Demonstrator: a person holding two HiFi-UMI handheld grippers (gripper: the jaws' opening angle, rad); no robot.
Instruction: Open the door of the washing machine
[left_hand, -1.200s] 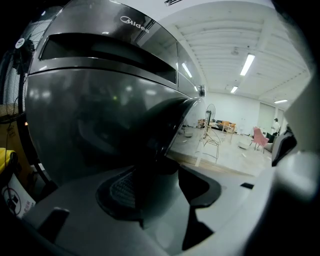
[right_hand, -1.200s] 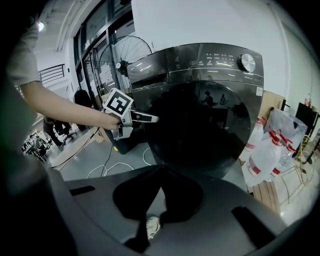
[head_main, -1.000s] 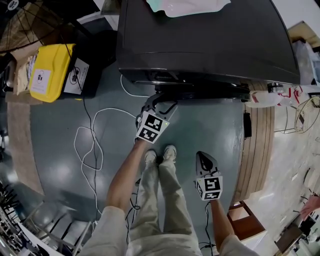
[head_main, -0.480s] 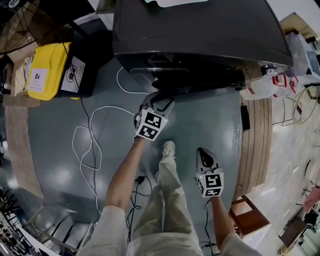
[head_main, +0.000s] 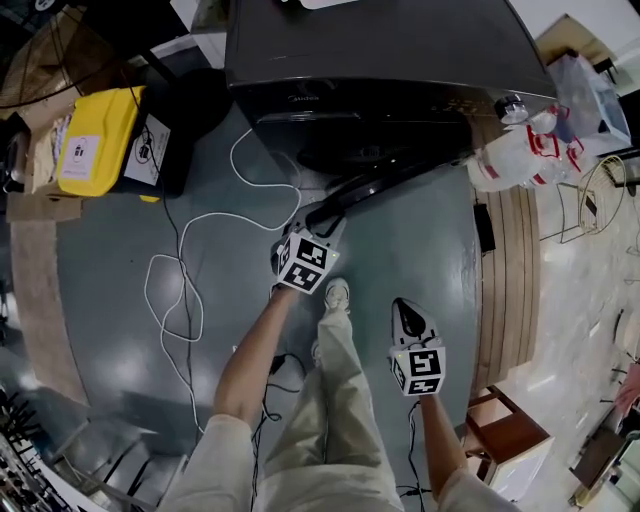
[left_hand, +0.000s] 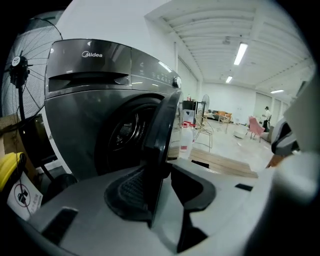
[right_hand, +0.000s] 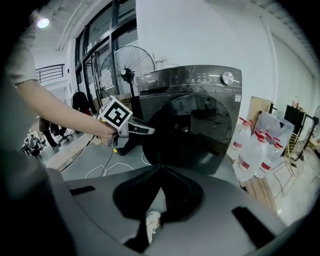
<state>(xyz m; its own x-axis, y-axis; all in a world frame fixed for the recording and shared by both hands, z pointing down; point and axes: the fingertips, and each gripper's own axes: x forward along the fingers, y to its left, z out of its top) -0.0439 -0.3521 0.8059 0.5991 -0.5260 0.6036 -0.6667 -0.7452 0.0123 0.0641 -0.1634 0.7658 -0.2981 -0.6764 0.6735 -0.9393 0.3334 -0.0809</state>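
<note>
Closing round the ajar door (left_hand: 162, 127) edge, left claw (head_main: 320, 216) — right claw (head_main: 402, 306) hangs pressed together over open floor (head_main: 425, 250).

From above, the washing machine (head_main: 400, 60) is cut off by the picture's top edge. The left gripper (head_main: 325, 215) is closing its jaws with the door (head_main: 400, 180) edge between them, and this edge hides part of its left pad. Beyond it the door covers half the drum (left_hand: 120, 132). The panel (left_hand: 155, 70) signs are too small to read.
</note>
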